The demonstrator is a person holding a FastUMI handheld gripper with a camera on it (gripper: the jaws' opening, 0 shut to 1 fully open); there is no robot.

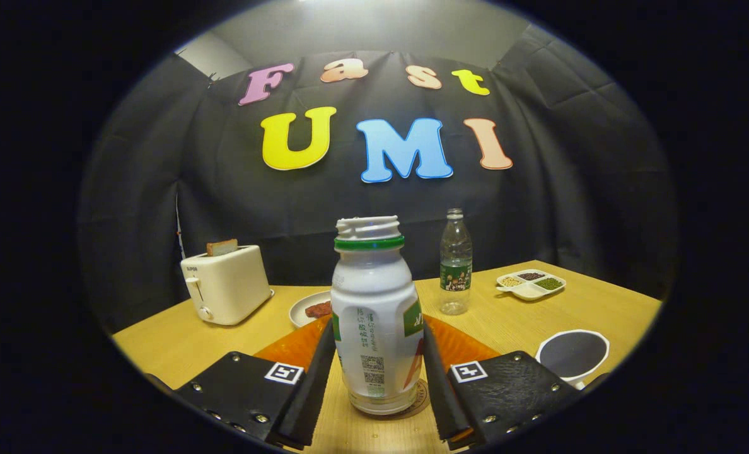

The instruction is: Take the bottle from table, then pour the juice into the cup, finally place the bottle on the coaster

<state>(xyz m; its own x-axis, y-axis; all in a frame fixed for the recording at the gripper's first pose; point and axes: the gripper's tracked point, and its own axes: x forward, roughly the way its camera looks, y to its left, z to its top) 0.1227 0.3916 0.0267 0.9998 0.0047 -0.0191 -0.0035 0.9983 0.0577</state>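
- The gripper (pixel 377 384) has its fingers set close on either flank of the white juice bottle (pixel 377 315), one to each side of its lower body; whether both actually press on it cannot be told.
- The bottle stands upright and uncapped, its base resting on a round coaster (pixel 420 397) between the fingers, which suggests the last step: set down, release to follow.
- The cup (pixel 573 354) sits near the table's right edge, just beyond the right finger.
- An orange mat (pixel 459 345) lies behind the bottle, mid-table.
- Toward the far edge of the wooden table (pixel 160 347): a toaster (pixel 226 285) holding bread at the left, a plate (pixel 308 309) of food, a clear water bottle (pixel 456 261), and a divided dish (pixel 531 284) of beans at the far right corner.
- Black cloth walls the booth.
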